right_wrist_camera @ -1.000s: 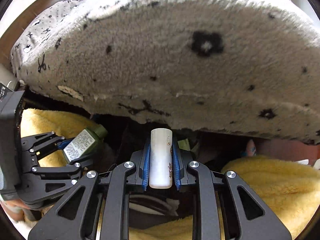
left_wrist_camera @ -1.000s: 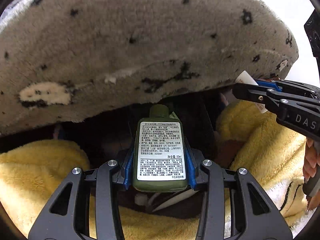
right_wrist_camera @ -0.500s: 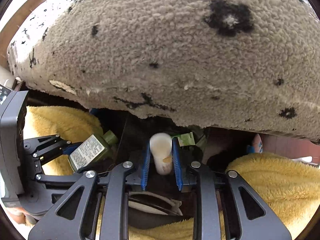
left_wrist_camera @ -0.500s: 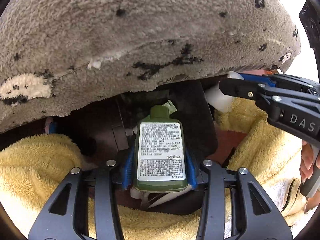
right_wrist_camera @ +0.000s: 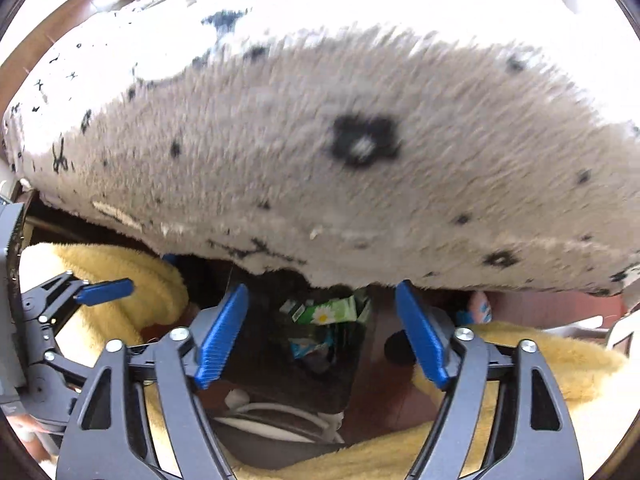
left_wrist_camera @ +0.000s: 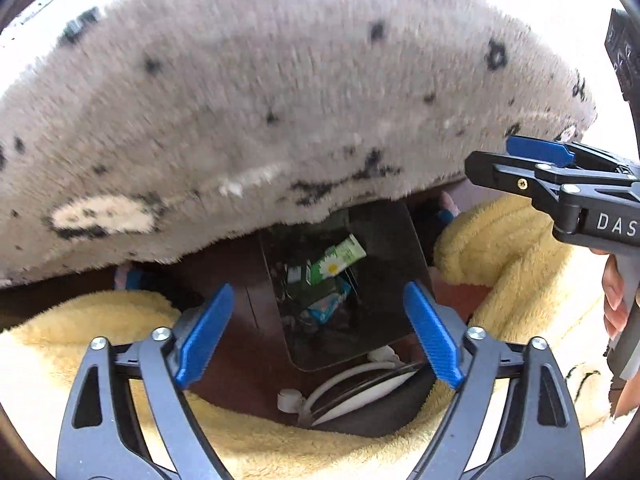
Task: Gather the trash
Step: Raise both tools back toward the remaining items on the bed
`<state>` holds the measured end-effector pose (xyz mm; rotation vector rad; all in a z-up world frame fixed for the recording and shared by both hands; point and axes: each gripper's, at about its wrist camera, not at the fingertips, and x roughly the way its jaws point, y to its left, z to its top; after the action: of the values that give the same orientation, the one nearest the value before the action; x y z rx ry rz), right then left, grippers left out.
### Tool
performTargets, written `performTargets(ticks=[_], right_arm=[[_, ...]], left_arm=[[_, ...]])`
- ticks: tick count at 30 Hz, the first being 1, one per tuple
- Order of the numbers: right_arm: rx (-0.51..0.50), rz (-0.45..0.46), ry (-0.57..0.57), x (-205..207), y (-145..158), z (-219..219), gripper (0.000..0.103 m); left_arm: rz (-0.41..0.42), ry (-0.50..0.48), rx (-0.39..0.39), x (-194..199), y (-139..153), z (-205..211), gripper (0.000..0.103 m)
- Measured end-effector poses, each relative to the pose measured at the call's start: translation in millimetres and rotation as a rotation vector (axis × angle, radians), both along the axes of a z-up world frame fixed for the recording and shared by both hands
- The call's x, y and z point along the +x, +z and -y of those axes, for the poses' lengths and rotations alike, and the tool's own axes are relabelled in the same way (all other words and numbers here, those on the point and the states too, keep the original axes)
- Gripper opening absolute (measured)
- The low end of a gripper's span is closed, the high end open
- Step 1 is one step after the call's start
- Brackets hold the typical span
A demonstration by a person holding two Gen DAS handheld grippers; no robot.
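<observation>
blue-padded grippers open over a dark bin of trash

blue pads on the left gripper (left_wrist_camera: 318,332) are spreading apart, and nothing sits between them. the right gripper (right_wrist_camera: 322,336) is opening the same way, also empty. both point steeply downward, side by side, into one dark bin (left_wrist_camera: 394,240).

the bin lies straight ahead of and below both grippers, framed in the gap between each pair of fingers. inside it, trash has piled up: a green carton with a daisy (left_wrist_camera: 336,264) lies on top, tilted, its long axis running across the left gripper's gap, rising toward its right. a small light-blue wrapper (left_wrist_camera: 328,306) lies just nearer the gripper than the carton.

beyond the bin, a grey fleecy blanket with black marks (left_wrist_camera: 280,100) overhangs its far edge. yellow plush fabric (left_wrist_camera: 508,248) crowds in on both sides and beneath the fingers. white cable (left_wrist_camera: 348,388) lies coiled just nearer than the bin.

neither gripper looks clearly closer to the bin. any trash left to collect lies out of view.
</observation>
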<state>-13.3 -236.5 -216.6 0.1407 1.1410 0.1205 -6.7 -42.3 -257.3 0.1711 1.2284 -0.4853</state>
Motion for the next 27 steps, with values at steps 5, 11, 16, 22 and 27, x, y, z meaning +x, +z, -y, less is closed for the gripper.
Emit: performTargets(ticks=[5, 11, 16, 22, 27], right_arm=[[-0.023, 0.054, -0.005, 0.8, 27.2, 7.3, 0.080], [-0.026, 0.144, -0.011, 10.0, 60.3, 21.5, 0.081], [-0.060, 0.213, -0.006, 23.9, 85.9, 25.5, 0.083], [-0.088, 0.258, -0.008, 50.9, 106.4, 30.5, 0.084], [-0.093, 0.264, -0.013, 83.3, 108.5, 28.6, 0.084]], left_arm=[[0.079, 0.014, -0.015, 7.2, 33.1, -9.5, 0.088], [0.172, 0.043, -0.032, 19.0, 69.9, -24.7, 0.089], [0.237, 0.082, -0.030, 38.3, 95.5, -33.1, 0.089], [0.288, 0.124, -0.010, 70.8, 110.4, -45.7, 0.089], [0.310, 0.160, 0.005, 109.6, 114.2, -54.4, 0.089]])
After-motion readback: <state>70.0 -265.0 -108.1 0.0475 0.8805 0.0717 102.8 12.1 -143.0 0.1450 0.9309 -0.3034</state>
